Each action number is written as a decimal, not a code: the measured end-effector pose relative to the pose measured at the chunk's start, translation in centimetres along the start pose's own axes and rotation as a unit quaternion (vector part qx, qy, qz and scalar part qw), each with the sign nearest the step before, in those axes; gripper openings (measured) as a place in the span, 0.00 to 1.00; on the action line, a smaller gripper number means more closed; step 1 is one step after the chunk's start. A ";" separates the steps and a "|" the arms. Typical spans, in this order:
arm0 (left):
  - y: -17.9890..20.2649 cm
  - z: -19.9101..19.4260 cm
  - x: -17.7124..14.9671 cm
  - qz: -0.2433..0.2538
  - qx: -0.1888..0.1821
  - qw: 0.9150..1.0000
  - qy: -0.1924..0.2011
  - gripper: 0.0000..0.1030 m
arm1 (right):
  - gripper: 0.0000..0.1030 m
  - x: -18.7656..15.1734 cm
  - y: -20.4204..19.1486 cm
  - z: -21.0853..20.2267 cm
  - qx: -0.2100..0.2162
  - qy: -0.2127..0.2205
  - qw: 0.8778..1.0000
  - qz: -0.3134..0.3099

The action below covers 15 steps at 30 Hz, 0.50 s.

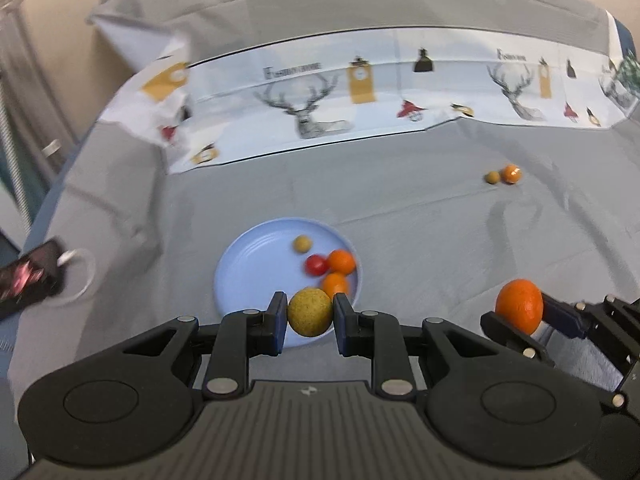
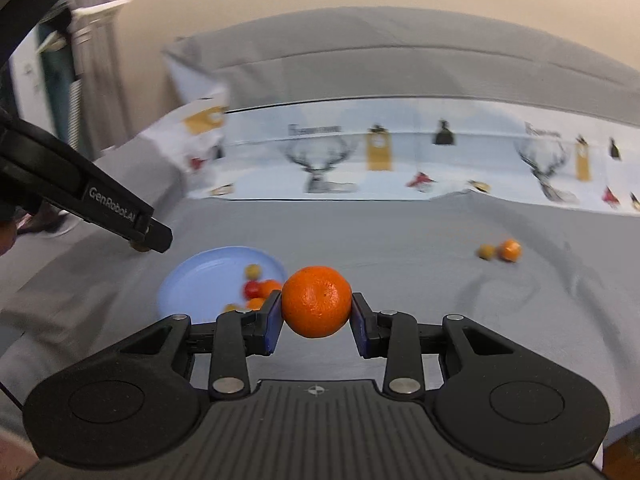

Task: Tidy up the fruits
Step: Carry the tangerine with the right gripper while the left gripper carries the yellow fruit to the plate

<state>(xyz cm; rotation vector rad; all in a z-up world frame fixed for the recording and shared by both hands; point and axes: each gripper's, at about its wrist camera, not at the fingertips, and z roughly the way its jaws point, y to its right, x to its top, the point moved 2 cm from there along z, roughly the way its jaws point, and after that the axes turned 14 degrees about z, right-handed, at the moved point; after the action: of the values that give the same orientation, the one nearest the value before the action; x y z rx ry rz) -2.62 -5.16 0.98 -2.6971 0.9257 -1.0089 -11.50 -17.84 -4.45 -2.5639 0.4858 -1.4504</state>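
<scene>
My left gripper is shut on a round yellow-brown fruit and holds it over the near rim of a light blue plate. The plate holds a small yellow-brown fruit, a red tomato and two oranges. My right gripper is shut on an orange, to the right of the plate; it also shows in the left wrist view. A small yellow-brown fruit and an orange lie together on the grey cloth at the far right.
A grey cloth covers the surface. A white deer-print cloth lies across the back. A dark object with a white ring lies at the left edge. The left gripper's body crosses the right wrist view's left side.
</scene>
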 end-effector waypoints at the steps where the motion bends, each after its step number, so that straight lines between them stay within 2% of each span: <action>1: -0.5 -0.6 -0.9 -0.008 0.005 1.000 0.000 0.26 | 0.36 -0.2 -0.9 -0.5 0.004 0.000 1.000 -0.010; 7: -2.5 -2.7 -6.0 -0.052 0.004 0.999 -0.008 0.26 | 0.36 -1.5 -4.7 -3.0 0.015 0.001 0.998 -0.064; 15: -3.8 -4.4 -9.4 -0.091 0.006 0.996 -0.002 0.26 | 0.36 -2.7 -7.5 -4.7 0.019 0.005 0.994 -0.107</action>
<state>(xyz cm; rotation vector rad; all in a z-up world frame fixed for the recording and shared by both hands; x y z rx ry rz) -9.01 3.77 0.32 -2.8122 0.6804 -1.0354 -15.22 -9.76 -1.99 -2.6485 0.1864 -1.5213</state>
